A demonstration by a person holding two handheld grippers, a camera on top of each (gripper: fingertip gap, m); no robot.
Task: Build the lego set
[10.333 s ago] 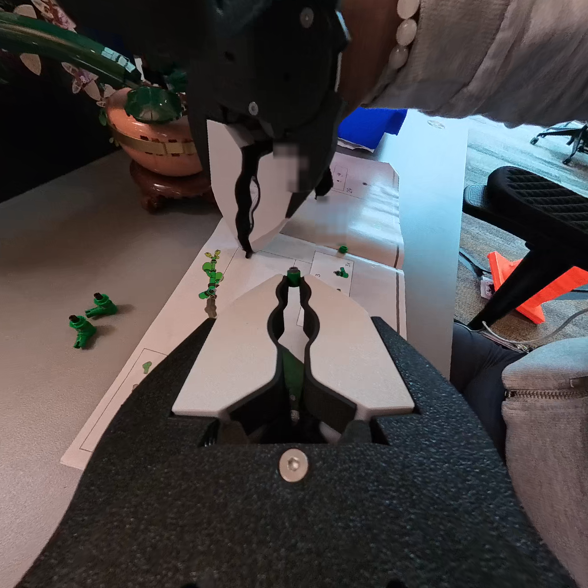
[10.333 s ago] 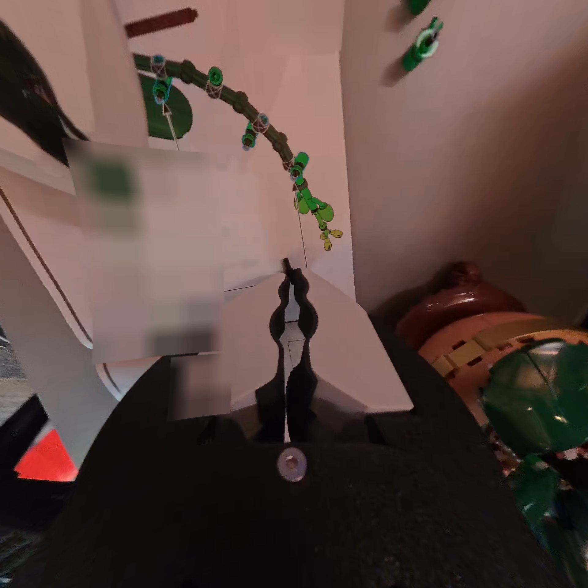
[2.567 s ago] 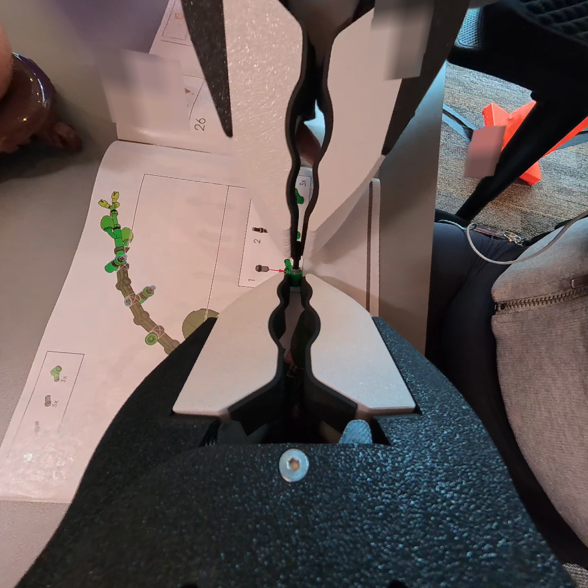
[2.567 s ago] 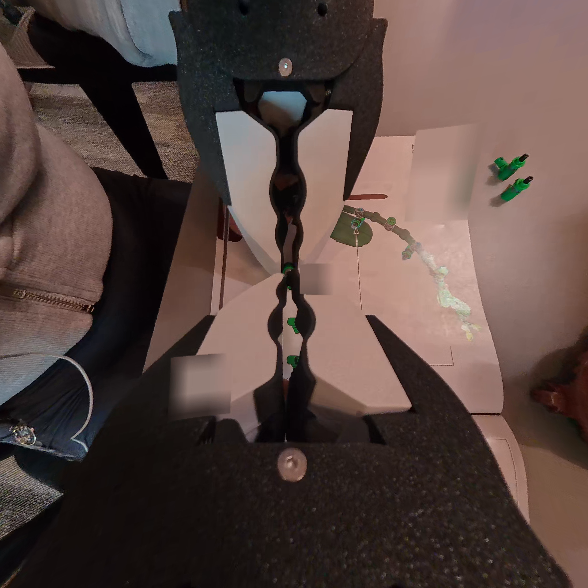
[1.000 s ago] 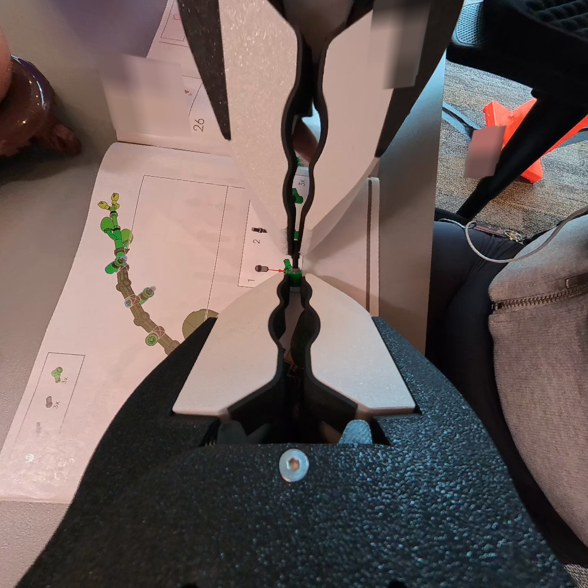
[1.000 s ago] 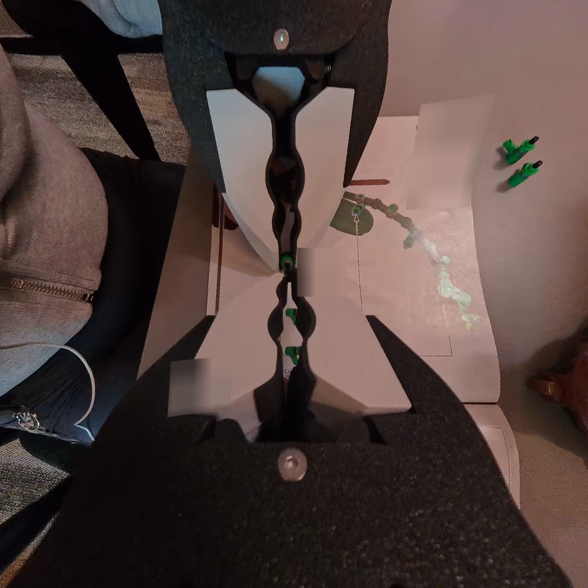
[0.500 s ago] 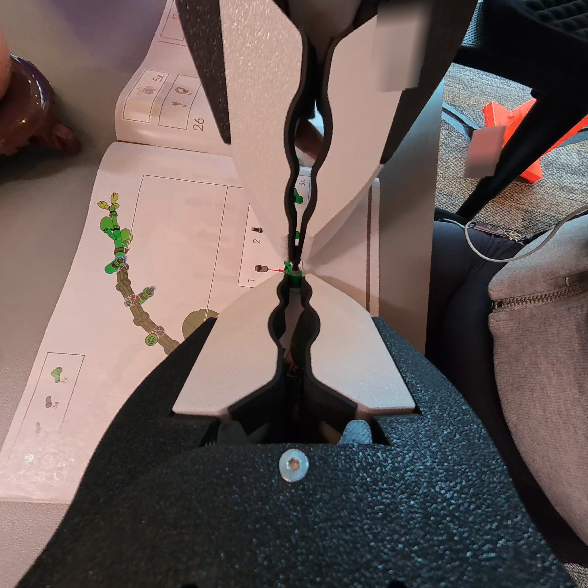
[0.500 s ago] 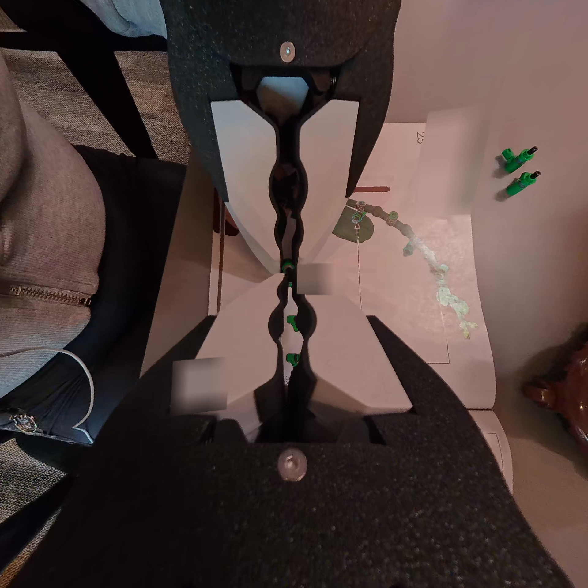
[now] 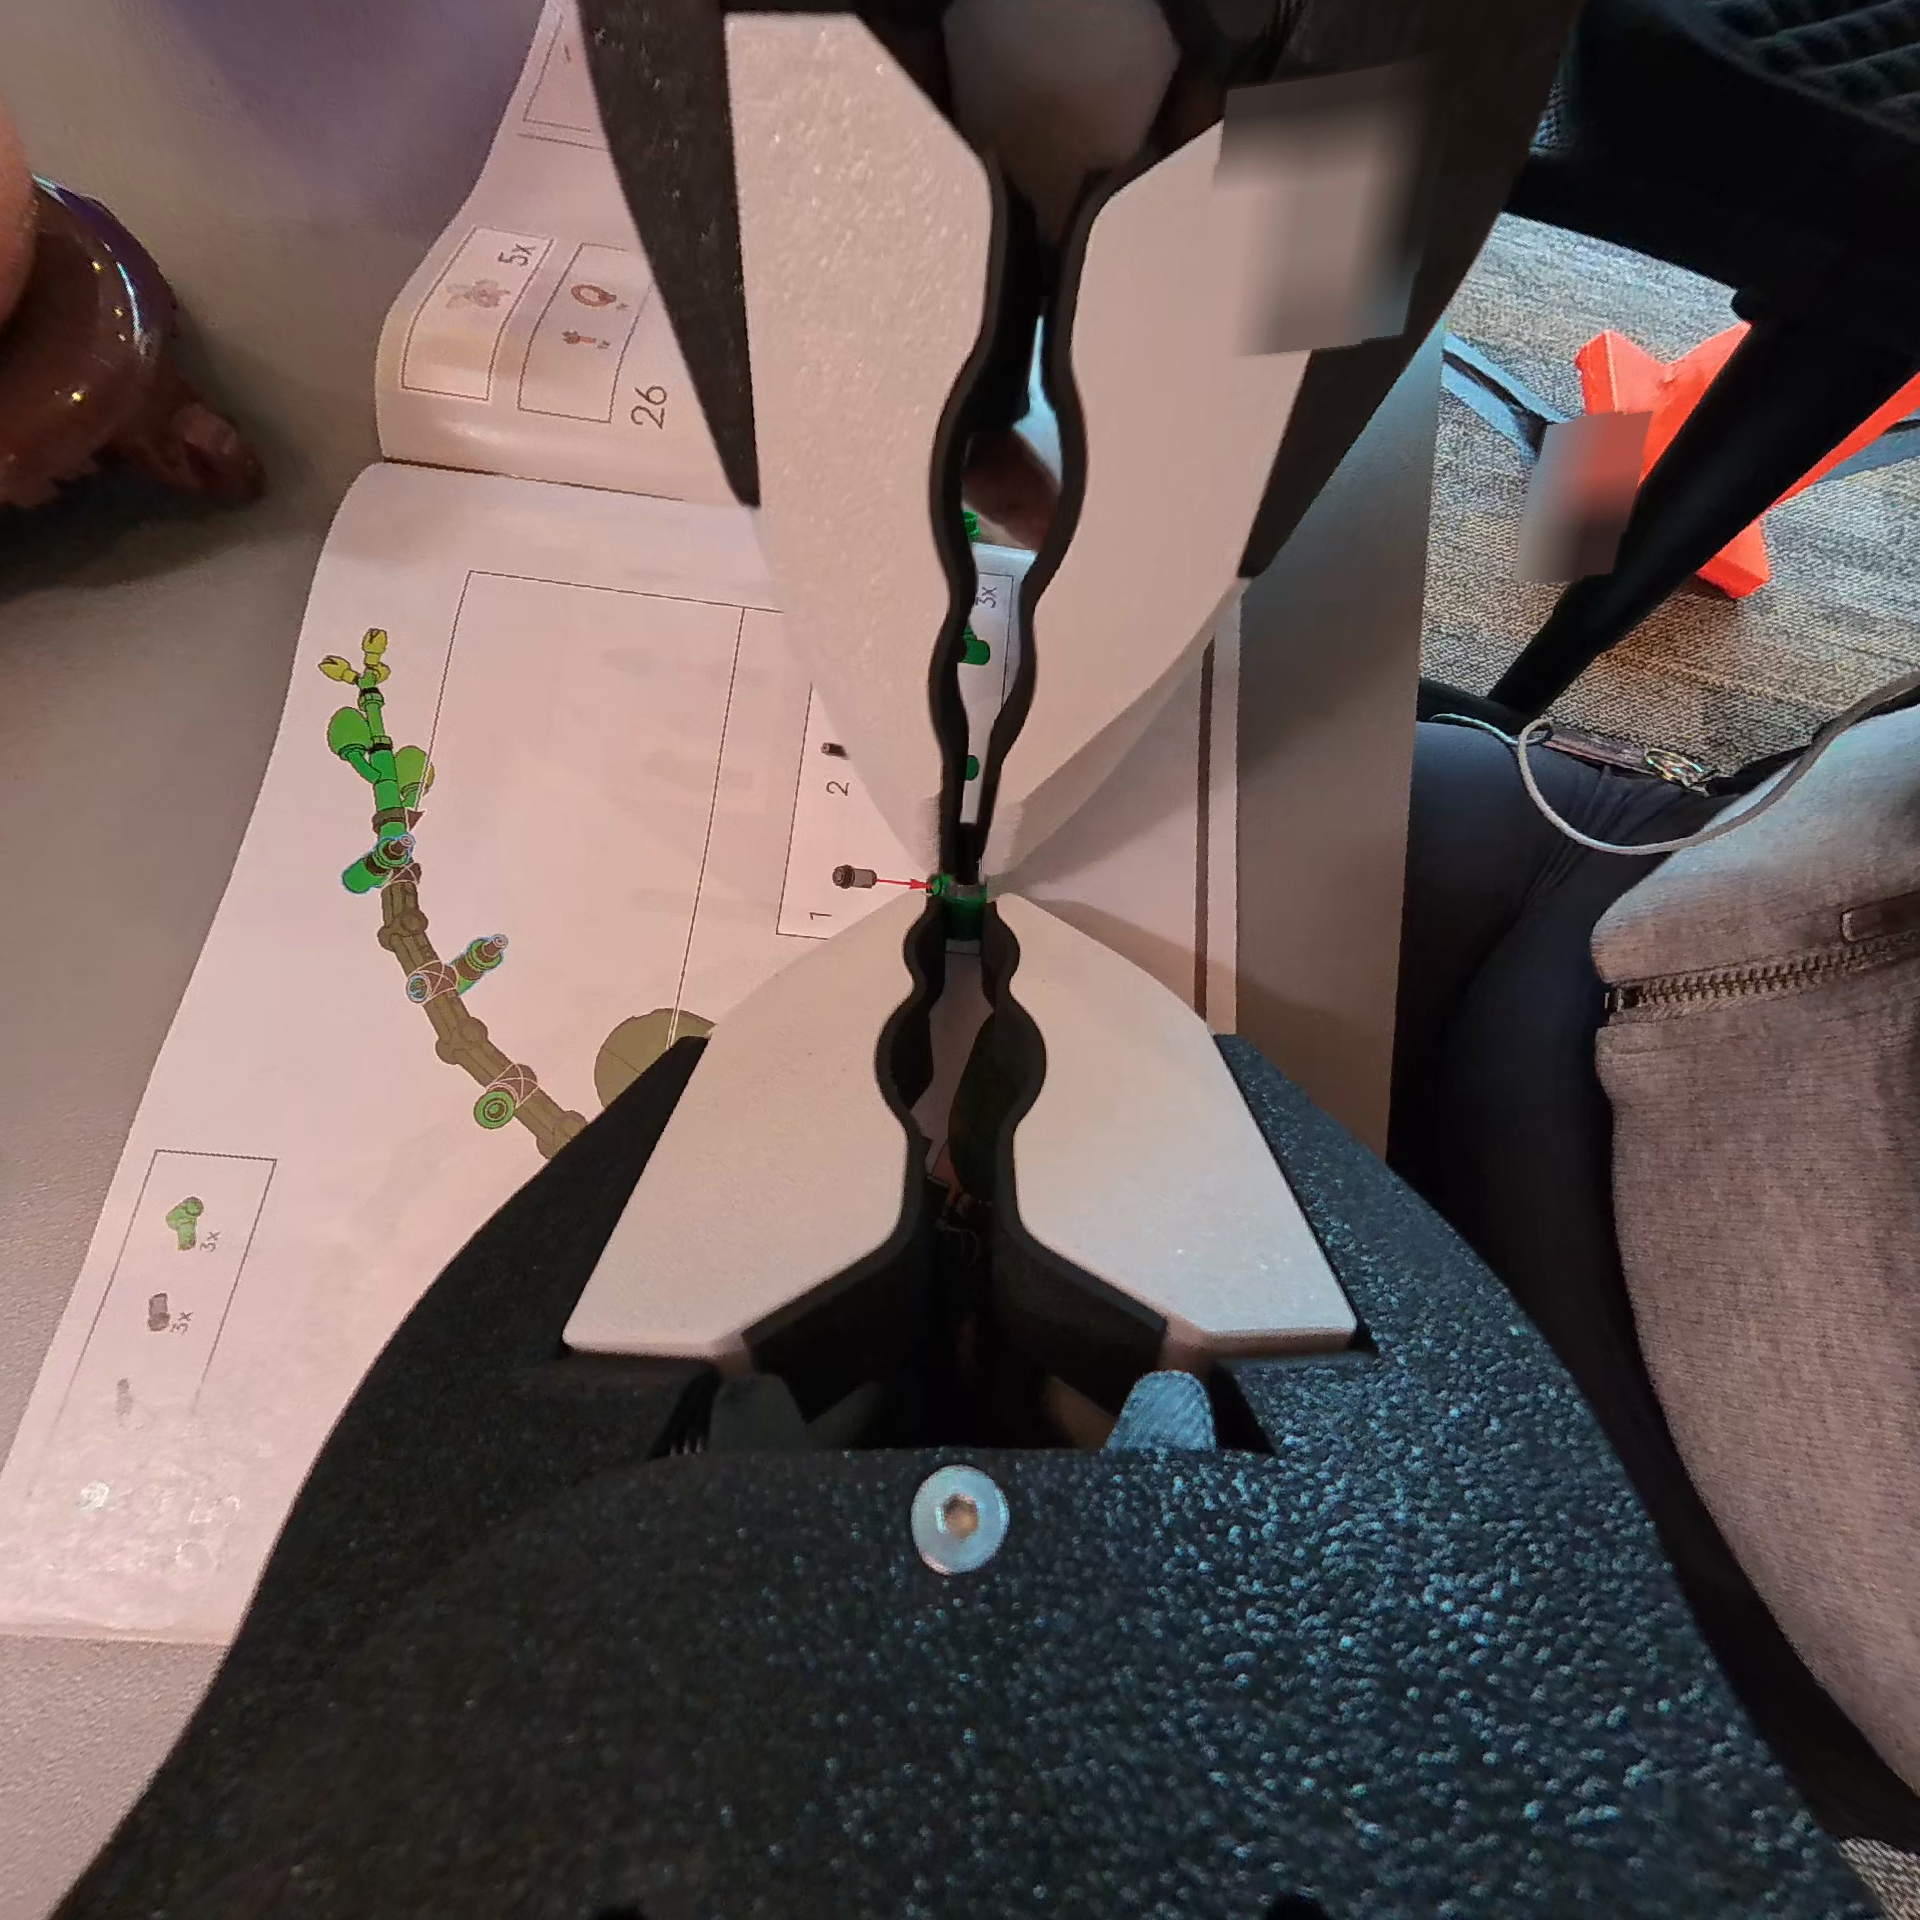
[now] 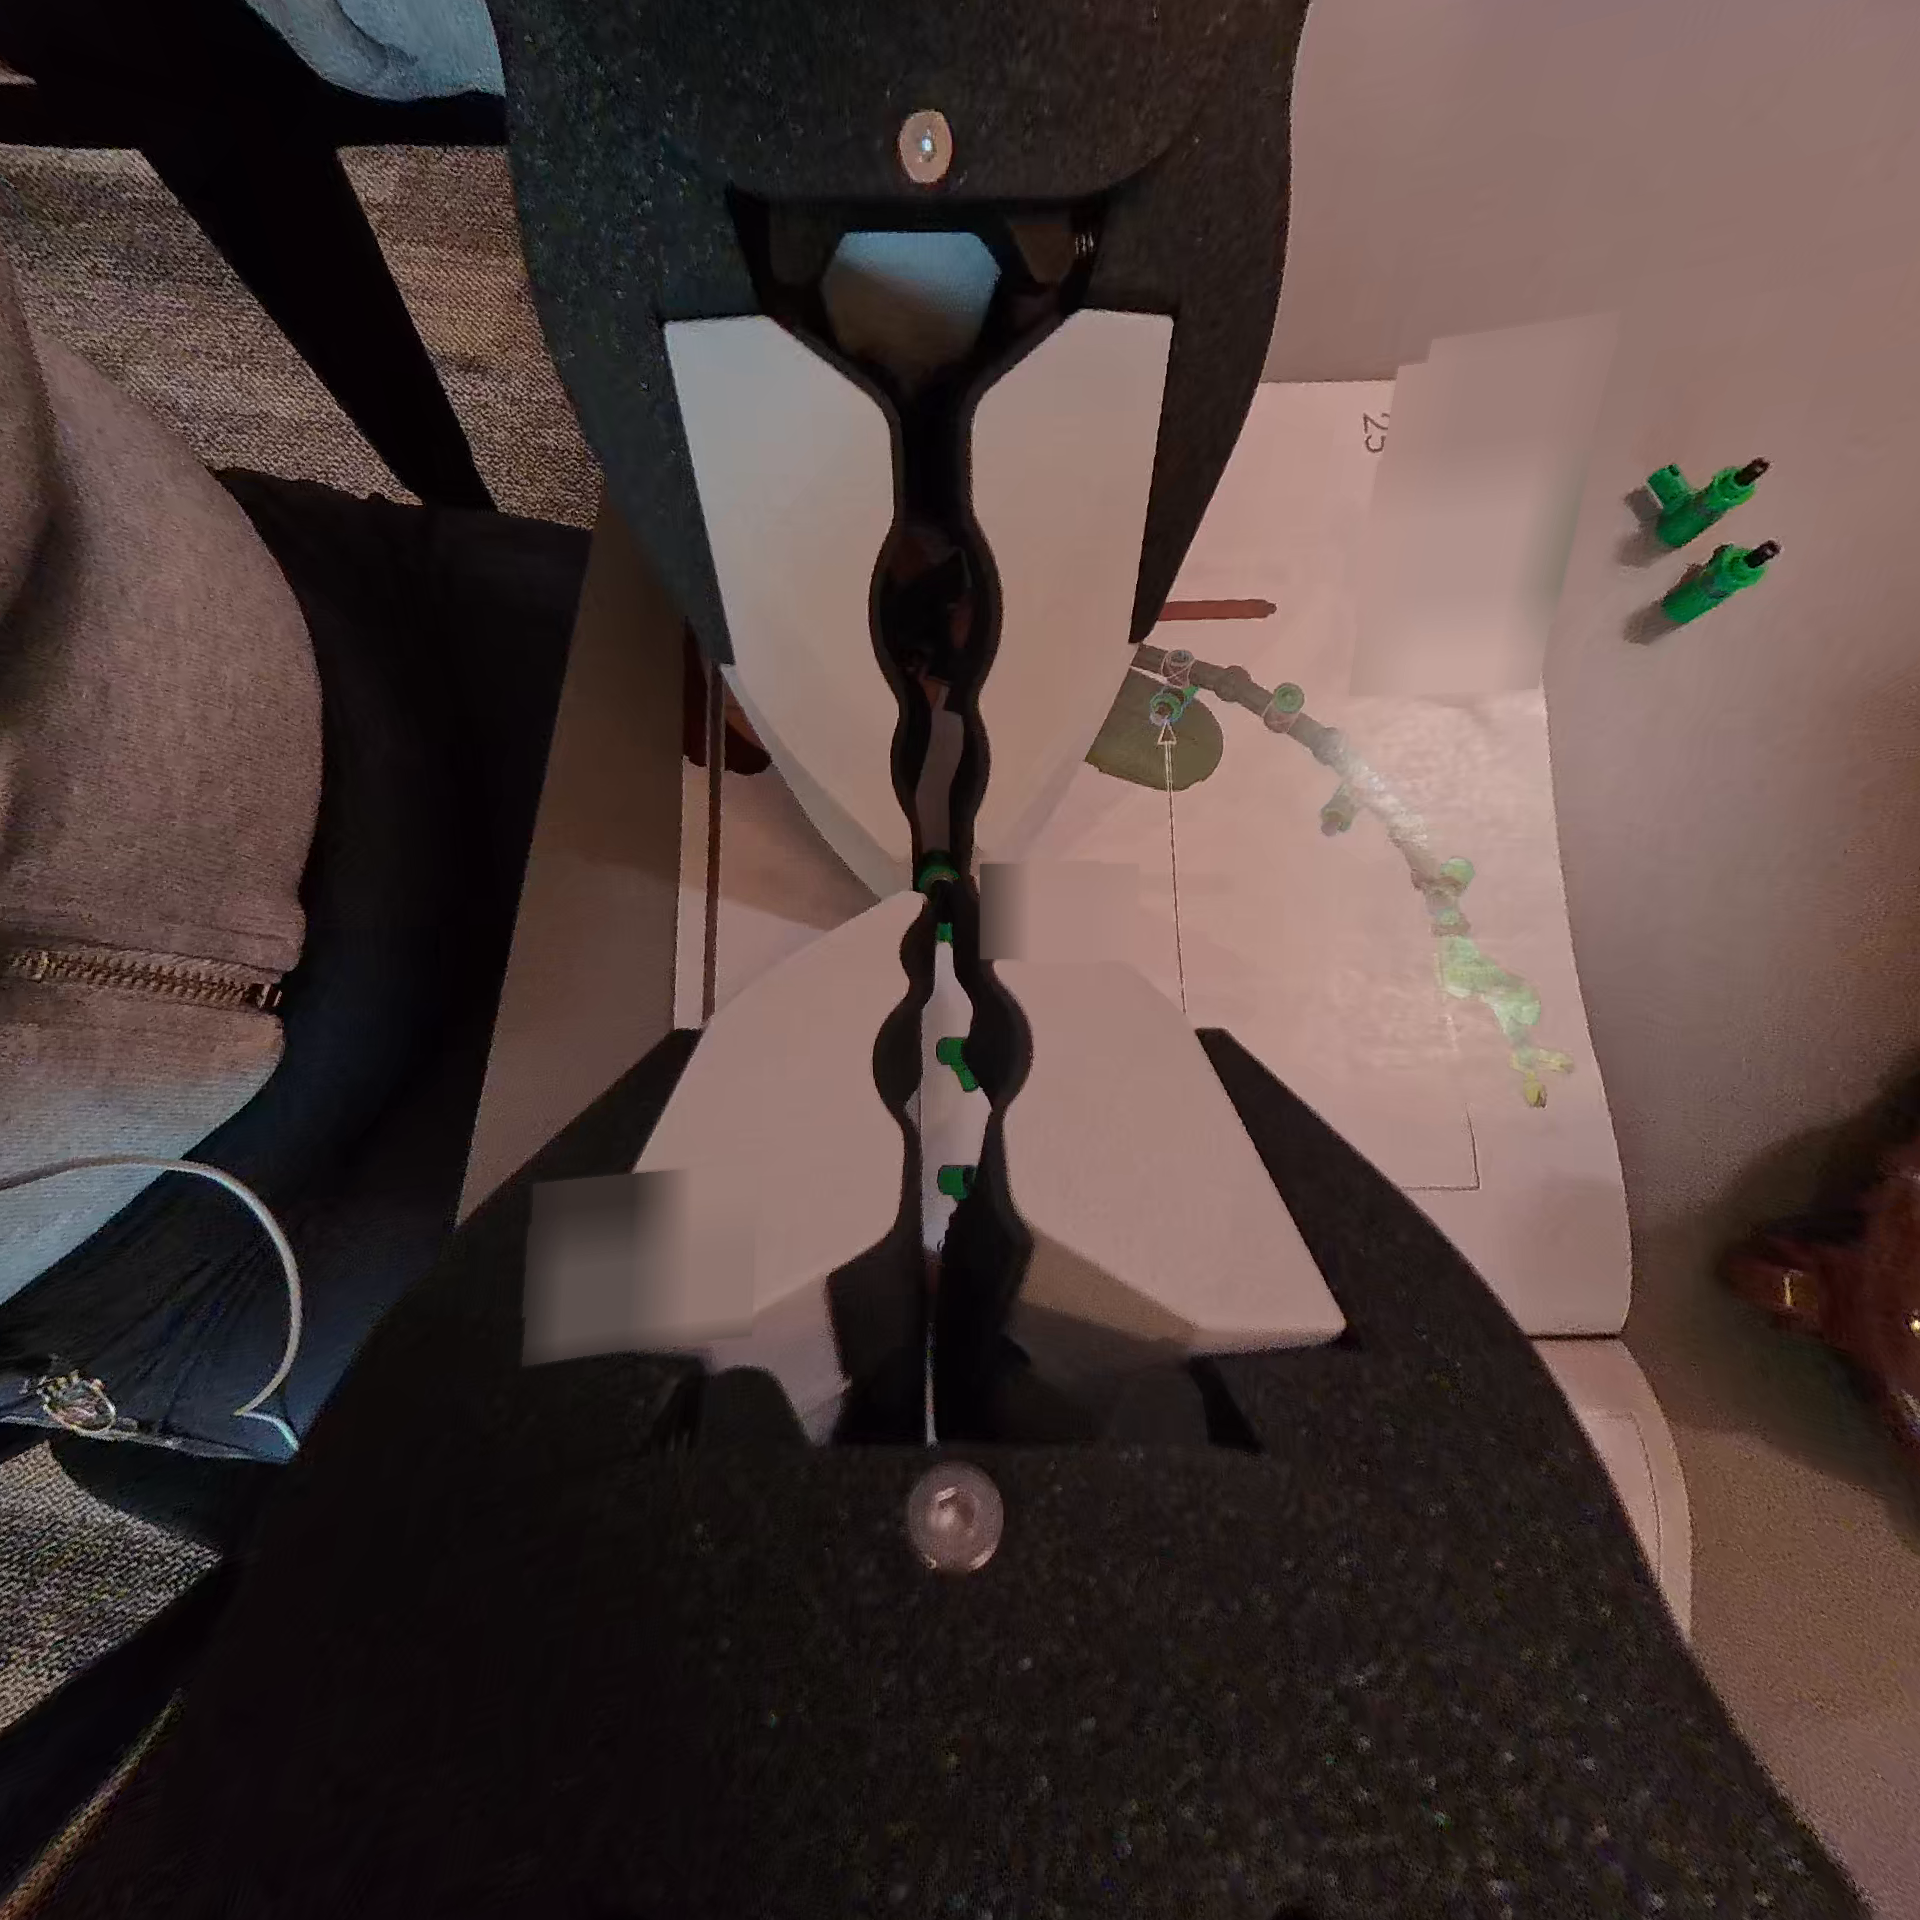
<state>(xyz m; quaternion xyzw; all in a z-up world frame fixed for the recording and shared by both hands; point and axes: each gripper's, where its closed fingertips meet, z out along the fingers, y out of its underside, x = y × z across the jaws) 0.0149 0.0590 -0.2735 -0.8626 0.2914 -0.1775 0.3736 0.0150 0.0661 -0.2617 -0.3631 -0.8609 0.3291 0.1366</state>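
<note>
**Green connector piece pinched tip to tip above the instruction booklet**

Green connector piece (image 9: 961, 914) sits right at my left gripper (image 9: 961, 906) tips, both pads pressed on its sides, its open end poking forward out of the jaws. I've got the right gripper (image 10: 940, 906) coming in head-on from the opposite side, so the two sets of fingertips nearly meet nose to nose. Its jaws are squeezed almost together on a thin dark pin (image 9: 968, 844), and that pin's tip sits at the mouth of the green piece (whether it's actually seated inside, I can't tell from here).

All of this hangs above the open instruction booklet (image 9: 582, 727), over its right-hand part, near the table edge (image 9: 1314, 831). Off to the far side on the bare tabletop lie two more green pieces with dark pins (image 10: 1704, 540), well apart from the grippers. A brown pot base (image 9: 94, 384) stands at the booklet's far corner. Beside the table I see a grey zipped jacket (image 9: 1766, 1039) and dark trousers (image 9: 1496, 935).
</note>
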